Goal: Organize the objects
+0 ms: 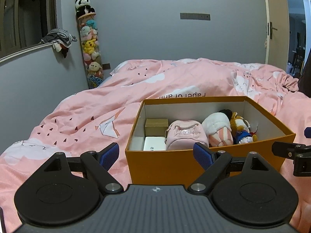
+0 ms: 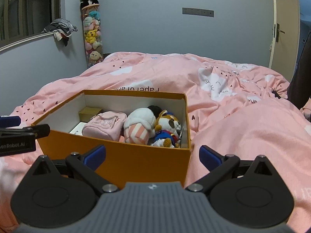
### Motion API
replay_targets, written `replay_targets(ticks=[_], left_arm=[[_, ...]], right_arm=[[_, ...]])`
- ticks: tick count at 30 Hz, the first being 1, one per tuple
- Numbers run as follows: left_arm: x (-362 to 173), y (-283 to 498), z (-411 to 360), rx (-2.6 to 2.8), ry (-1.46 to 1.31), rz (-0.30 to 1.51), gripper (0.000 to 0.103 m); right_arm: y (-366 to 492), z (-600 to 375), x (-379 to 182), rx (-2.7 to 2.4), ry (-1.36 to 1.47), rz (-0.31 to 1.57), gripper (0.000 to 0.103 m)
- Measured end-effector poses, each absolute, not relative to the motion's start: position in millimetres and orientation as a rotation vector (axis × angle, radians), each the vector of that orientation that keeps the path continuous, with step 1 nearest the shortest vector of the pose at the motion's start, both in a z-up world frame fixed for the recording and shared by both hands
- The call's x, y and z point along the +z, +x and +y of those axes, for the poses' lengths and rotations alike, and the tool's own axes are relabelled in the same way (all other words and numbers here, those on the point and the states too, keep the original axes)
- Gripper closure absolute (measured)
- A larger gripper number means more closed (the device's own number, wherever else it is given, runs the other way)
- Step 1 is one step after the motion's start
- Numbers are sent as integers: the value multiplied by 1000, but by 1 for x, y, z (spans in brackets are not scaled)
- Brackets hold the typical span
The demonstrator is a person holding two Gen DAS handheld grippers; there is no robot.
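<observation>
Both tools, left [image 1: 156, 154] and right [image 2: 152, 156], gape empty at orange cardboard box [image 1: 161, 165] near corners; likely grip opposite walls evenly.

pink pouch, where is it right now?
In both wrist views the pink pouch lies inside the orange box on the bed, between the white card and the striped plush.

Left tongs [image 1: 156, 154], black linkage arms, blue ribbed pads, silver pivot screws, grey ribbed housing, right tongs [image 2: 152, 156] alike
</observation>
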State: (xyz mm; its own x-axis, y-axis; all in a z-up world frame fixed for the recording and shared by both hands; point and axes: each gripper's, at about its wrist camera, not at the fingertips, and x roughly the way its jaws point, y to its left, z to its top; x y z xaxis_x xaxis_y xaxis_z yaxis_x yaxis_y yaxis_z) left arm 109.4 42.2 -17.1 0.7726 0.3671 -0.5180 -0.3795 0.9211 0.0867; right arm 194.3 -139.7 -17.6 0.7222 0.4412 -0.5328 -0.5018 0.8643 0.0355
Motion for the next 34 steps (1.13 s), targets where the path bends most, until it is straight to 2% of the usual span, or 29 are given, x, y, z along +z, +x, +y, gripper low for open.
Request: replay_targets(ticks=[34], left_arm=[[-13,106,45,403,-49,559,3]], right_arm=[[191,-131,-21,559,-140,570,1]])
